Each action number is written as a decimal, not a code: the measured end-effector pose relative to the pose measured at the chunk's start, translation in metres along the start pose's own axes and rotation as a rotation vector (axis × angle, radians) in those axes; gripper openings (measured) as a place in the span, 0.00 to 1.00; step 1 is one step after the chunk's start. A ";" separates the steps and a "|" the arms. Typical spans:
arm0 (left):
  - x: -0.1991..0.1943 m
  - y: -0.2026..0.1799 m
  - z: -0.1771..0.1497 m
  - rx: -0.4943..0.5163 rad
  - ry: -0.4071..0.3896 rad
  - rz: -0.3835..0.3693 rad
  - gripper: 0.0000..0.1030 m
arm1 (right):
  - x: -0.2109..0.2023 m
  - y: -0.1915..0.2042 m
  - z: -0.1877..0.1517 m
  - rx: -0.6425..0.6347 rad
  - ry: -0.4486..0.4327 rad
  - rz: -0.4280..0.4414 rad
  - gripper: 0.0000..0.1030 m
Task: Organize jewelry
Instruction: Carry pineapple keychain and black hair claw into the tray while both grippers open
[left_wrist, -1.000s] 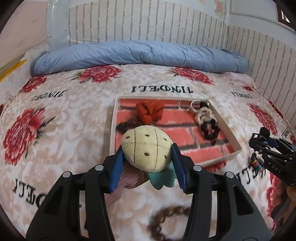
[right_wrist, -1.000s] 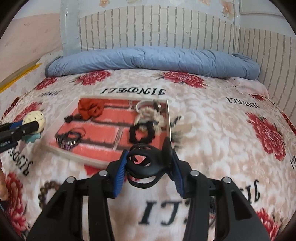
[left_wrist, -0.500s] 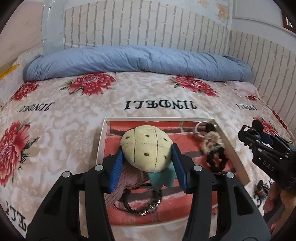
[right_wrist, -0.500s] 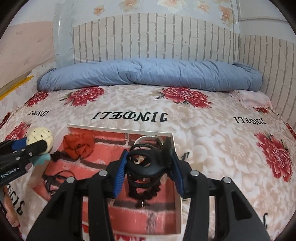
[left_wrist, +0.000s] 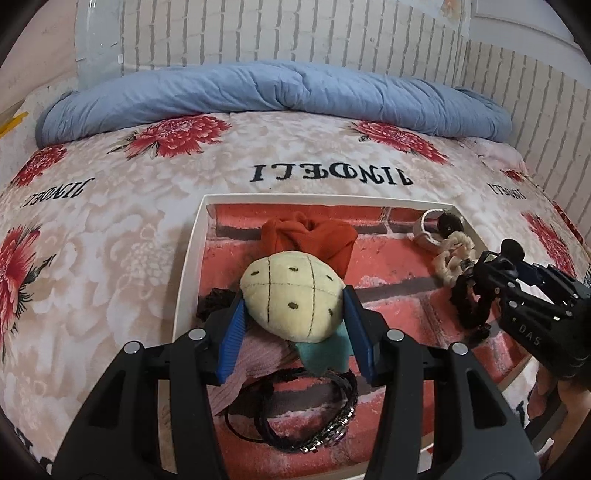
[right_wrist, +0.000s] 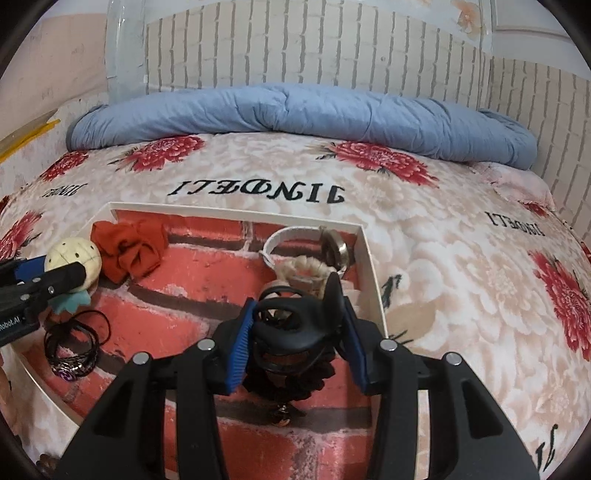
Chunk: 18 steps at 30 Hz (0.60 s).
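My left gripper is shut on a cream plush pineapple charm with a teal leaf, held over the left half of the white tray with a red brick-print floor. My right gripper is shut on a black hair claw clip over the tray's right half. In the tray lie an orange scrunchie, a pink ribbed band, black cord bracelets, a cream braided tie, a black scrunchie and a silver ring.
The tray sits on a floral bedspread with black lettering. A rolled blue quilt lies at the back against a brick-pattern wall. The right gripper and its hand show at the right edge of the left wrist view.
Both grippers have moved forward over the tray with their items still held. The tray now fills the lower middle of both views.
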<state>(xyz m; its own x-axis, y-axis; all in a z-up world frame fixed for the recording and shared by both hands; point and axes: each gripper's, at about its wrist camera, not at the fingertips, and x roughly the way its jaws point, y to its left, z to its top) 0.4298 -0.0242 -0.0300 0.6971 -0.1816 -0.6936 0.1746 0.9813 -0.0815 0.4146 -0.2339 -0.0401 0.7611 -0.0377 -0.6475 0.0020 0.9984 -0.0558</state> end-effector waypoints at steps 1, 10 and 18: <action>0.003 0.000 -0.001 0.000 0.002 0.005 0.48 | 0.002 0.000 -0.001 0.000 0.003 -0.002 0.43; 0.016 0.004 -0.007 -0.013 0.031 0.018 0.49 | 0.019 -0.002 -0.005 0.009 0.030 -0.004 0.44; 0.023 0.000 -0.009 -0.003 0.039 0.027 0.51 | 0.025 0.000 -0.008 0.012 0.047 0.023 0.44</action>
<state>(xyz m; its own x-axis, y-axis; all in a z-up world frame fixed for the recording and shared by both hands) 0.4399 -0.0275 -0.0522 0.6737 -0.1529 -0.7230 0.1545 0.9859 -0.0645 0.4283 -0.2356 -0.0620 0.7297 -0.0164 -0.6835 -0.0072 0.9995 -0.0317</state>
